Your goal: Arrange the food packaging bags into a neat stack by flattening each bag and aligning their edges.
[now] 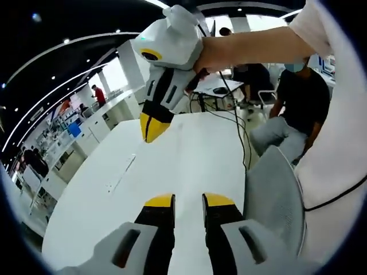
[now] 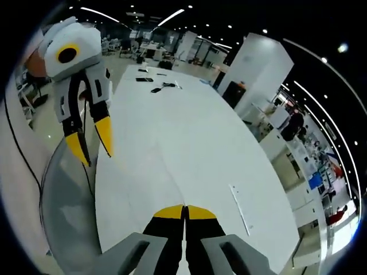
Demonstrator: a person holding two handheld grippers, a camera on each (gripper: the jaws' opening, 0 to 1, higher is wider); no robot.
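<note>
We hold both grippers in the air above a long white bench (image 1: 189,154). In the left gripper view, the left gripper (image 1: 188,200) rises from the bottom with its yellow-tipped jaws slightly apart and nothing between them. The right gripper (image 1: 153,127) hangs above the bench, held by a hand (image 1: 221,51). In the right gripper view, the right gripper's jaws meet at the tips, holding nothing. The food packaging bags cannot be seen on the bench in either view, so we cannot say where they lie. As far as we can judge, no flattening or stacking has begun, and all of the task remains. Around us: a grey chair back (image 1: 275,195) beside the bench, a black cable (image 1: 241,129) trailing across its far end, small dark items (image 2: 155,86) farther along, and seated people behind.
</note>
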